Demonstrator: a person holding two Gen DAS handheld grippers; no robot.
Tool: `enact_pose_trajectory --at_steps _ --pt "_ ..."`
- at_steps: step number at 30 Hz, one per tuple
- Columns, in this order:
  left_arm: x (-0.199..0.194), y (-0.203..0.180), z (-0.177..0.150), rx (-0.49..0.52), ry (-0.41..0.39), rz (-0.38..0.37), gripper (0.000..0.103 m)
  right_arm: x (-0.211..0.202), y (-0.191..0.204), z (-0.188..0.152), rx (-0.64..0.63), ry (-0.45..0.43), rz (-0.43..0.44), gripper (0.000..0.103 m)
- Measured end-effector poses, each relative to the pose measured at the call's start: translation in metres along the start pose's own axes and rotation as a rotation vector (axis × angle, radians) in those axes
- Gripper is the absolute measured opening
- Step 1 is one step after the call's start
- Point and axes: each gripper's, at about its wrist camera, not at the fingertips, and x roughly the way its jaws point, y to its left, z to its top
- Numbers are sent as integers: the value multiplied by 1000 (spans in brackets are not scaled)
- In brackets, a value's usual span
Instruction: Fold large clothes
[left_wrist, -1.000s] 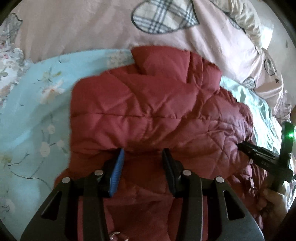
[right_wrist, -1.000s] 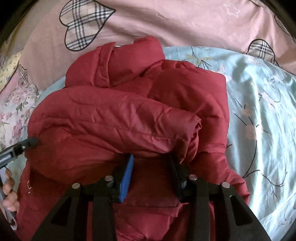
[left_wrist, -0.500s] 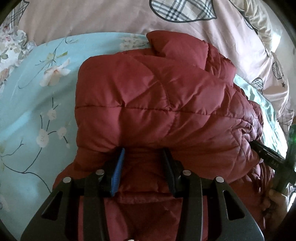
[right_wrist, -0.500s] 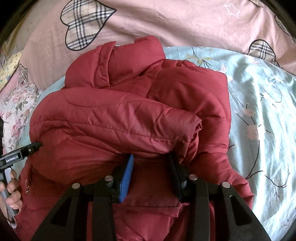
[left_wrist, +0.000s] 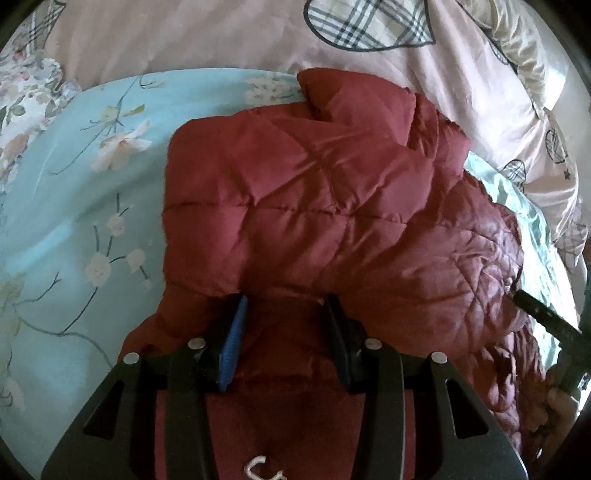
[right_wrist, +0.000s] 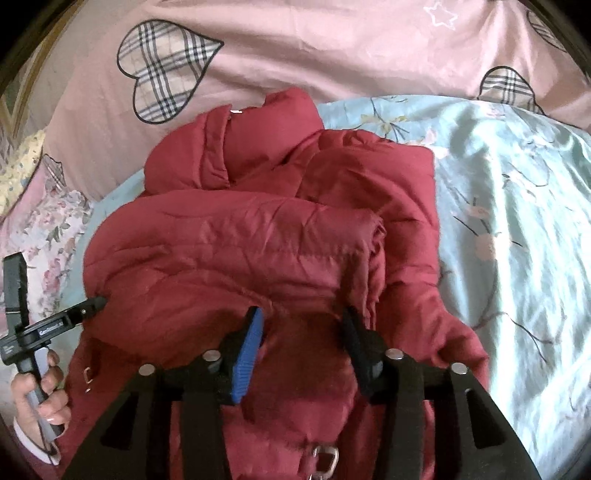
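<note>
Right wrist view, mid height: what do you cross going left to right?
Person's left hand holding the black left gripper → padded dark red jacket → light blue floral bedsheet.

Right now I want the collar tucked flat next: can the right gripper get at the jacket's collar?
Probably yes. The right gripper stands open, holding nothing, at the near fold of the red jacket. The collar lies exposed on top at the far end; only puffy folded fabric lies between.
</note>
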Motion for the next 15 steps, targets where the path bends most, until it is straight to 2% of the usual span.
enact_pose_trajectory --at_steps 5,12,15 --pt "-32 4 -16 0 -19 6 43 -33 -3 -16 1 -3 14 55" --pt "-68 18 -56 -25 5 -16 43 -73 -14 -45 27 1 38 60" --pt "-78 21 -74 -31 13 -11 43 -83 -17 -56 33 14 49 68"
